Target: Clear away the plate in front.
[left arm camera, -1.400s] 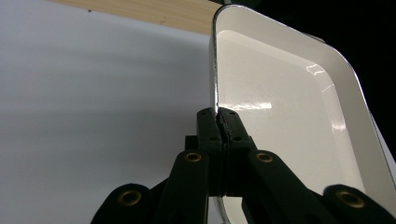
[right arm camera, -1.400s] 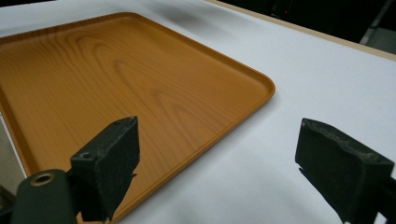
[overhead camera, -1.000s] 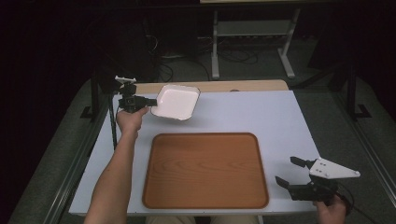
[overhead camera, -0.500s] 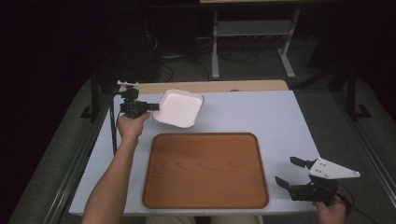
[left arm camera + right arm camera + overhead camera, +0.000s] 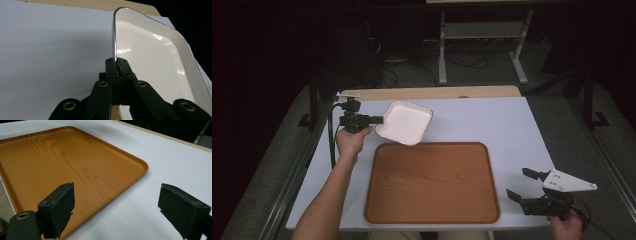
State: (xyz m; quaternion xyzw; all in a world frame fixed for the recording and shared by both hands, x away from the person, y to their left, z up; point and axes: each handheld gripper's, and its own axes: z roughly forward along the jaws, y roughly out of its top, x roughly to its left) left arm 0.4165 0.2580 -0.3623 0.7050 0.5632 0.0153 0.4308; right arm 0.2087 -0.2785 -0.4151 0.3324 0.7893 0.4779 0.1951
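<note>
The left gripper (image 5: 379, 120) is clamped on the rim of a white square plate (image 5: 404, 122), its jaws pinched tight on the plate's near-left edge. In the left gripper view the plate (image 5: 150, 65) stands tilted, turned up on its side relative to the jaws, with the white tabletop (image 5: 50, 50) behind it. From the high view the plate hangs over the far-left part of the table (image 5: 512, 125), its lower corner just over the far edge of the wooden tray (image 5: 432, 182); whether it touches the tray I cannot tell.

The right gripper (image 5: 524, 185) rests at the near-right corner of the table, jaws spread wide with nothing between them. In the right gripper view they frame the tray's corner (image 5: 75, 170), which lies bare on the white surface.
</note>
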